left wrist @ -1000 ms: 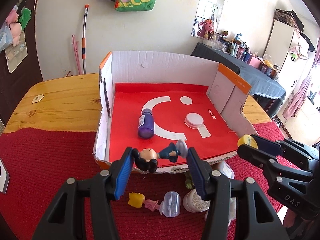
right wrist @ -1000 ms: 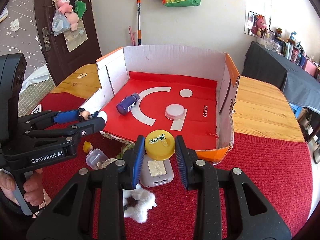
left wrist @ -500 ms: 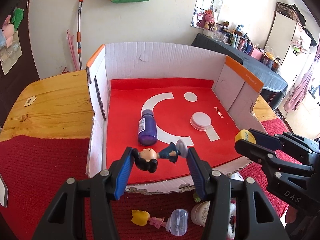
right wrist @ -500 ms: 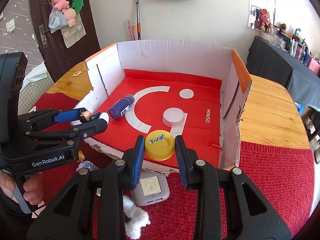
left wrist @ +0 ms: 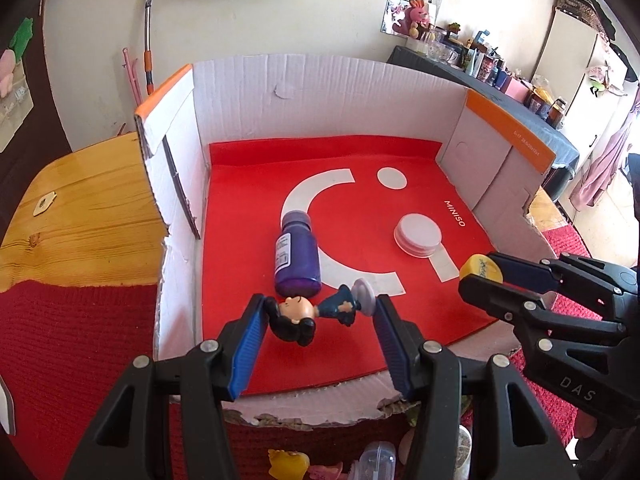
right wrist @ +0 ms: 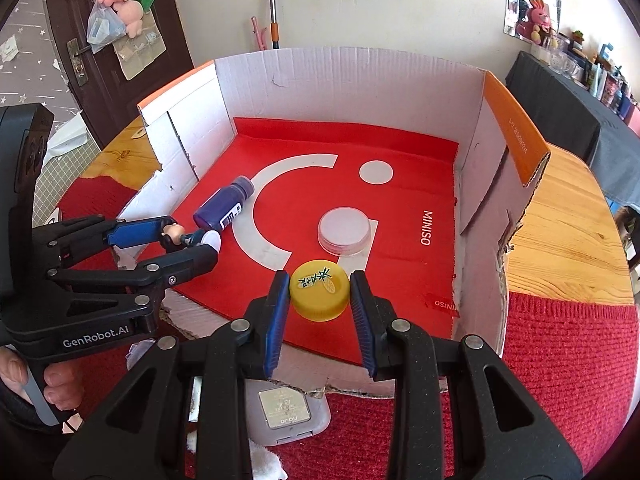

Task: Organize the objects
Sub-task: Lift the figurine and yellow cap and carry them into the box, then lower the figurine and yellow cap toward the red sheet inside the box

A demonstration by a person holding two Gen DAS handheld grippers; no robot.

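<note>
Between left gripper (left wrist: pixel 318 316) pads, figurine (left wrist: pixel 316 312) lies crosswise, head left.

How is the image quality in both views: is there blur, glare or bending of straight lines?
Left wrist view: sharp, box walls bowed by the fisheye, window side at right overexposed. Right wrist view: also sharp, yellow cap clear, corners vignetted black.

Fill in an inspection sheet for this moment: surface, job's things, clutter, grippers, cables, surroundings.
Surface: wooden table with a red knitted cloth.
Job's things: open cardboard box with red liner holds a lying purple bottle and a white round lid.
Clutter: grey rectangular case and small toys in front of the box.
Grippers: left gripper shut on a small toy figurine; right gripper shut on a yellow bottle cap.
Cables: nothing seen.
Surroundings: dark door, cluttered side table.
</note>
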